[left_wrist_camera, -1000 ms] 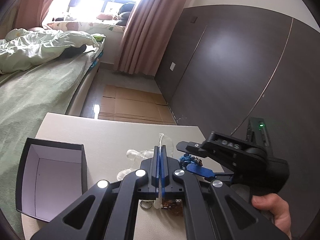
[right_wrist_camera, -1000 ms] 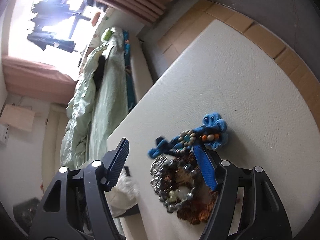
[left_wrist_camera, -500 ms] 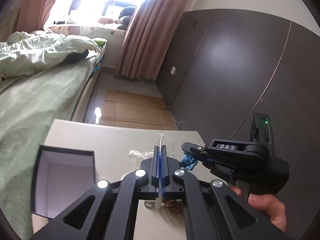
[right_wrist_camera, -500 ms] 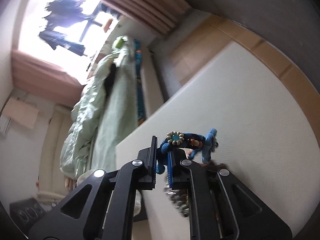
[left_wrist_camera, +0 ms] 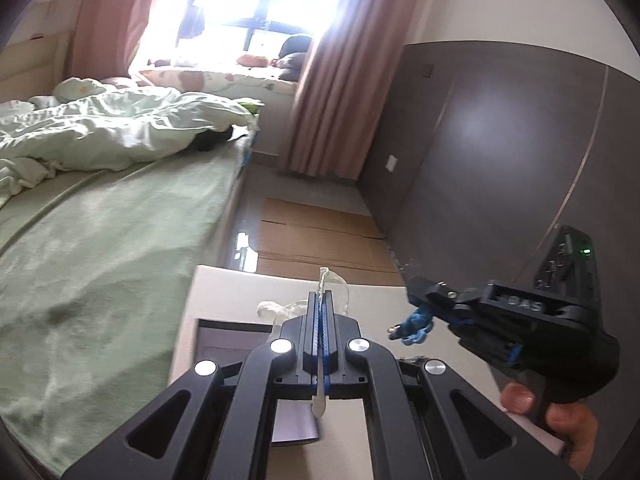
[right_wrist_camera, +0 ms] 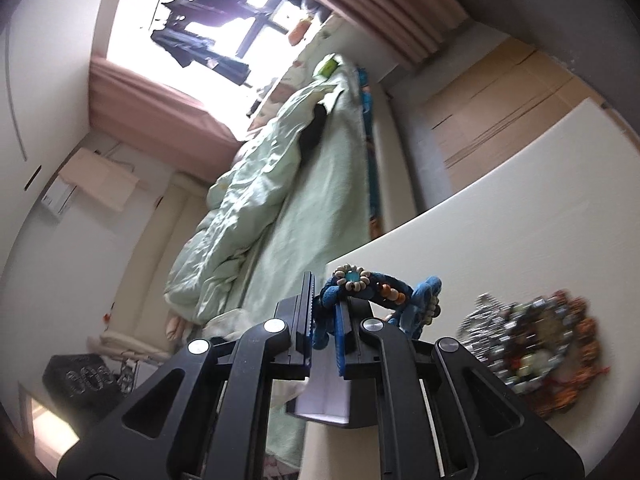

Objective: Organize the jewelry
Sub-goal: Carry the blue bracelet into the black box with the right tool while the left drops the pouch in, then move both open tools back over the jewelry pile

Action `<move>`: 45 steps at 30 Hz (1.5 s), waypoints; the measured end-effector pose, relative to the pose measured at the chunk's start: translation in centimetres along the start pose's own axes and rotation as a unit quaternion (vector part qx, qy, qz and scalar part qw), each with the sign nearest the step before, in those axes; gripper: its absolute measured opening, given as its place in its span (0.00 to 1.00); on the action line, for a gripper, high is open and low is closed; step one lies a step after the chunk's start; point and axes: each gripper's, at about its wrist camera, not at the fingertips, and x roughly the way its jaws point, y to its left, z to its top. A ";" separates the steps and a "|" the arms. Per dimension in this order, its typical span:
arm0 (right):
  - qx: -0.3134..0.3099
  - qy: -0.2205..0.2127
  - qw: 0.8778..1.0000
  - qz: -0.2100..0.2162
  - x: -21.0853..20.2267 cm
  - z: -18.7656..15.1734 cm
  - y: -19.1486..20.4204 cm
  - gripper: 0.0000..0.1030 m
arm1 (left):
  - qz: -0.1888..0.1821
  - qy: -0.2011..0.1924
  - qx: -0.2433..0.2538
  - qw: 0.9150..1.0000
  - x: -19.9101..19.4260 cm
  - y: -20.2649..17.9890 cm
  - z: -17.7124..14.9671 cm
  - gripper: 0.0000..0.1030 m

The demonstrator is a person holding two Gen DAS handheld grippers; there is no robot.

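My right gripper (right_wrist_camera: 325, 300) is shut on a blue braided bracelet (right_wrist_camera: 376, 294) with beads and holds it above the white table (right_wrist_camera: 520, 220). From the left wrist view the right gripper (left_wrist_camera: 430, 308) hangs at the right with the blue bracelet (left_wrist_camera: 416, 322) dangling from it. My left gripper (left_wrist_camera: 321, 300) is shut on a clear plastic bag (left_wrist_camera: 334, 284), held above the table. A dark box with a pale inside (left_wrist_camera: 228, 330) lies under it; it also shows in the right wrist view (right_wrist_camera: 324, 402). A pile of beaded jewelry (right_wrist_camera: 536, 344) lies on the table at the right.
A bed with a green sheet and duvet (left_wrist_camera: 100, 208) runs along the table's left side. Cardboard sheets (left_wrist_camera: 316, 236) cover the floor beyond the table. A dark wall panel (left_wrist_camera: 500, 152) stands at the right. The table's far edge (left_wrist_camera: 280, 274) is close ahead.
My right gripper shut on the blue bracelet and lifted it off the jewelry pile. My left gripper rose and tilted with the plastic bag, so the box now sits beneath it.
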 end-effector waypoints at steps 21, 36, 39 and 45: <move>-0.007 0.082 0.997 0.009 7.5 -4.4 3.8 0.10 | 0.095 0.023 -0.053 0.994 -0.5 8.3 -1.5 0.52; -0.051 0.168 0.983 -0.061 9.0 -6.4 3.0 0.81 | 0.104 0.018 -0.094 0.990 -3.9 10.3 -3.1 0.52; -0.064 0.172 0.981 -0.058 7.4 -6.6 3.0 0.81 | 0.102 0.016 -0.091 0.990 -4.3 9.9 -3.1 0.52; -0.089 0.151 0.982 -0.072 4.4 -6.1 2.4 0.82 | 0.092 0.016 -0.086 0.992 -4.3 8.3 -3.2 0.53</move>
